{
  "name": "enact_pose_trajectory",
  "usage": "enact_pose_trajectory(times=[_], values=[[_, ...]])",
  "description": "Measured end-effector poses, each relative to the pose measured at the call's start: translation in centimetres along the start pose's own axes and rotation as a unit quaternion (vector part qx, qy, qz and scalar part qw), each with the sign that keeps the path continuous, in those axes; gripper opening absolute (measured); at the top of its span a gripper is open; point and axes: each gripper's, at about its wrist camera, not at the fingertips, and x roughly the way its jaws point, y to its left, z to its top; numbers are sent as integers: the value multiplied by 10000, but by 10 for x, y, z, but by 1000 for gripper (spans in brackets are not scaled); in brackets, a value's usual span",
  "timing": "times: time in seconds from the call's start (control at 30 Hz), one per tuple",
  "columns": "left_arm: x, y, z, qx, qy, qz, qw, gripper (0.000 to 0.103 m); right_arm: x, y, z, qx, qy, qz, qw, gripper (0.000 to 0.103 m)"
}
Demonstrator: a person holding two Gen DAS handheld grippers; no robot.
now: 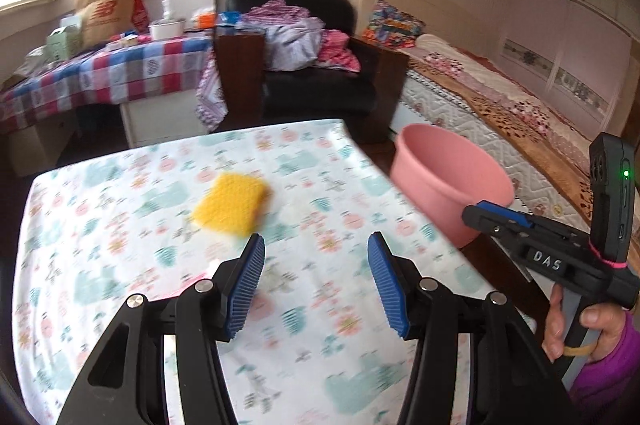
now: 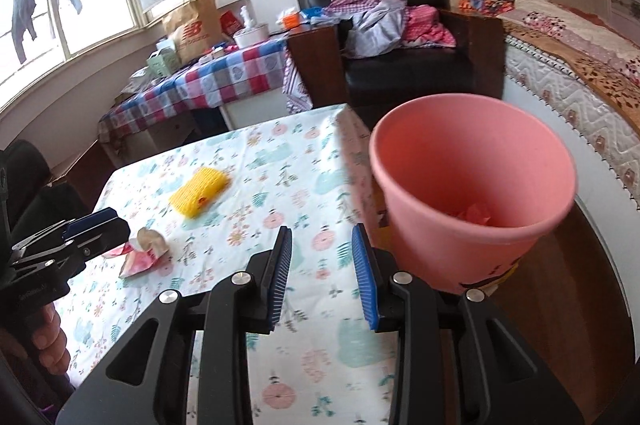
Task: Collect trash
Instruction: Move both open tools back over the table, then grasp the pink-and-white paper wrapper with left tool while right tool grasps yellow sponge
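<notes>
Hovering over the floral tablecloth, the left gripper has its blue pads spread wide, nothing between them. Right gripper: pads parted a moderate gap, also empty, above the cloth's near right part, just beside the pink bin.

Landmark: pink bin, off the cloth's right edge, between table and bed.
- Yellow sponge: on the cloth, left of the bin, well apart from it; ahead and slightly left of the left gripper's pads in the left wrist view.
- Crumpled wrapper, pink-and-tan: on the cloth, farther left of the bin than the sponge and nearer the camera. In the right wrist view it lies just beside the left gripper's tip; touching or not, cannot tell.
- Pinkish crumpled scrap: inside the bin, at its bottom.
- Black armchair heaped with clothes: behind the bin.
- Checked-cloth side table: far left behind the bin.
</notes>
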Motion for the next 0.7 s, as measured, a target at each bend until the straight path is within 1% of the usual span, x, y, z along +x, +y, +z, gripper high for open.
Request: enact_pose_trajectory(times=[0.17,0.27,0.43,0.63,0.7], values=[[-17,34,-13,-201,-21,238,9995,53,7,14,-7,-54,181,139,9997,32],[-26,50,-18,-192,-3,352,9992,53,11,23,-11,-127,290,216,9993,32],[-32,69,-31,100,172,532,9984,53,18,35,-14,-228,430,298,9984,32],[-23,75,-43,630,417,578,9955,53,28,45,-15,-298,609,371,9970,32],[-17,78,-43,709,511,563,9946,53,30,49,-15,-347,650,375,9966,32]])
